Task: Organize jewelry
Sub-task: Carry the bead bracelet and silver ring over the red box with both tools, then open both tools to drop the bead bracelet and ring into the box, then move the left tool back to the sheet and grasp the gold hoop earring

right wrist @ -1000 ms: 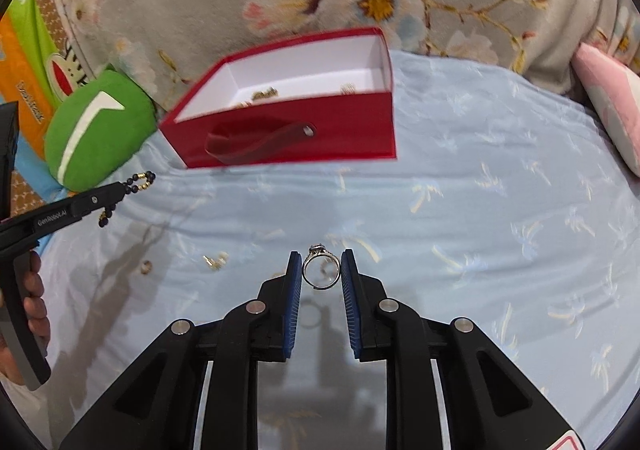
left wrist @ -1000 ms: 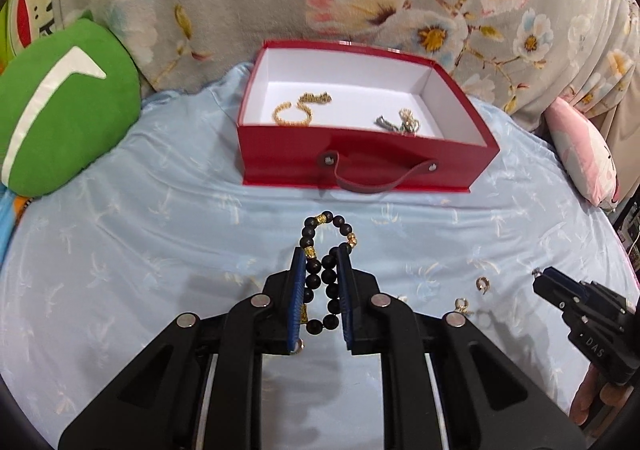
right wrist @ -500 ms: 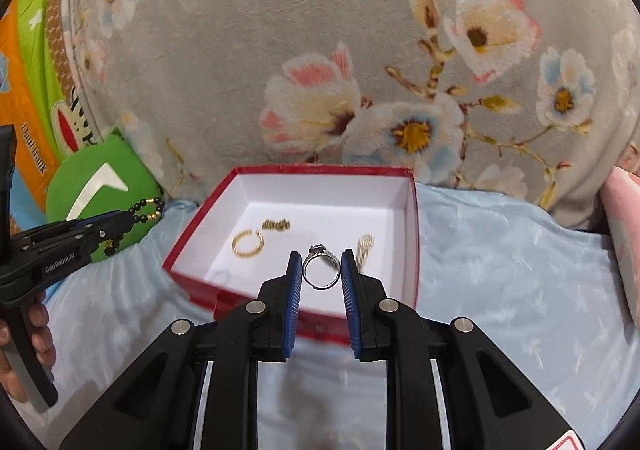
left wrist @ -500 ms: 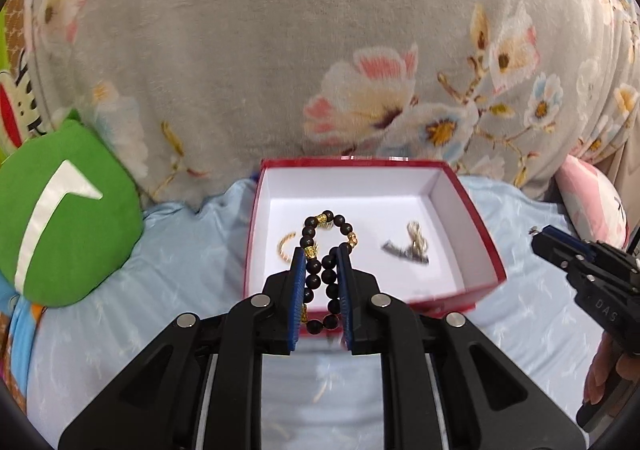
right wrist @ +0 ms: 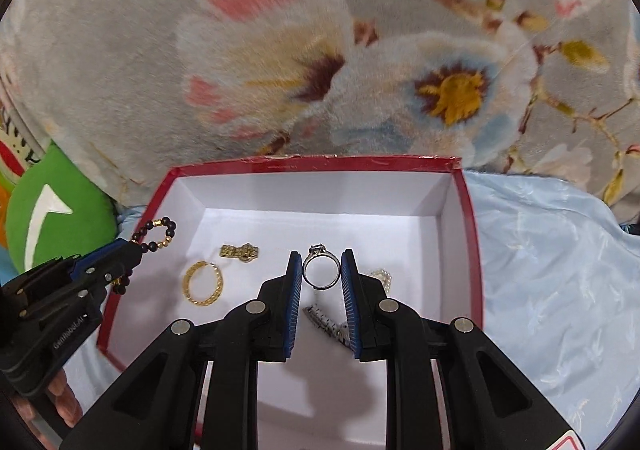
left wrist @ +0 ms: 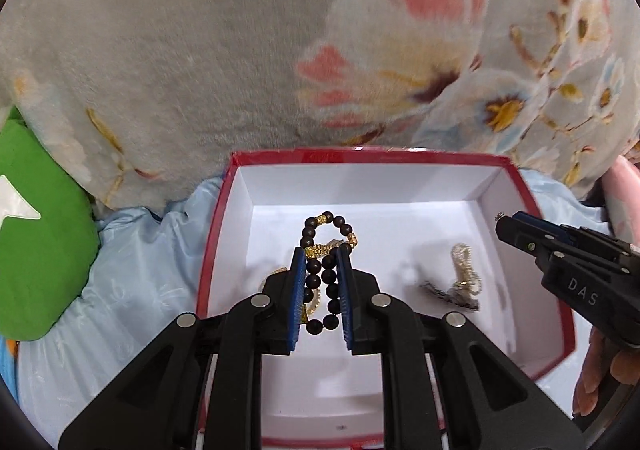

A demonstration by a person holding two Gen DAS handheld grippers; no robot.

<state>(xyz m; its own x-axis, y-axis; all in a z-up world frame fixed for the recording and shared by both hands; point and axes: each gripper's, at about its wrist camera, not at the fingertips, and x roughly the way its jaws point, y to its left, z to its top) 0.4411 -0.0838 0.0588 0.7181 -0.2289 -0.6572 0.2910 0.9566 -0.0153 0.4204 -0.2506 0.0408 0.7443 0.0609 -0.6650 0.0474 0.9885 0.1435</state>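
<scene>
— Green is seen first at the far left: a cushion [left wrist: 36, 250] with a white mark on it. What is lettered there?

— Nothing legible on it. Beside it, pale blue sheet [left wrist: 132, 282] is spread under a red box [left wrist: 212, 250] with a white inside, and grey floral blanket [left wrist: 200, 49] is banked behind.

— And the left gripper [left wrist: 320, 250]?

— It is clamped on a bracelet [left wrist: 320, 278] of dark beads with gold spacers, held doubled between the blue pads over the box's left half. In the right wrist view, "GenRobot.AI" can be made out in white on its black body [right wrist: 64, 330], though the letters are small.

— What is lying in the box?

— From the left: a gold ring [right wrist: 202, 284], a gold link piece [right wrist: 240, 252] just behind it, a silver strap-like piece [right wrist: 326, 324] nearer the front, and a pale chain [right wrist: 382, 278] towards the right wall. All are resting on the white floor.

— The right gripper [right wrist: 321, 260]?

— It is closed on a silver ring [right wrist: 320, 270] with a small stone setting on top, pinched at its sides between the pads, above the box's middle. In the left wrist view "DAS" is printed in white on that tool's side [left wrist: 584, 294], and fingertips [left wrist: 600, 378] are seen below it.

— Anything at the far right?

— A pink cushion [left wrist: 624, 201] is glimpsed at the edge. A red-bordered label [right wrist: 564, 444] is cut off at the frame's bottom right; its text cannot be read.
</scene>
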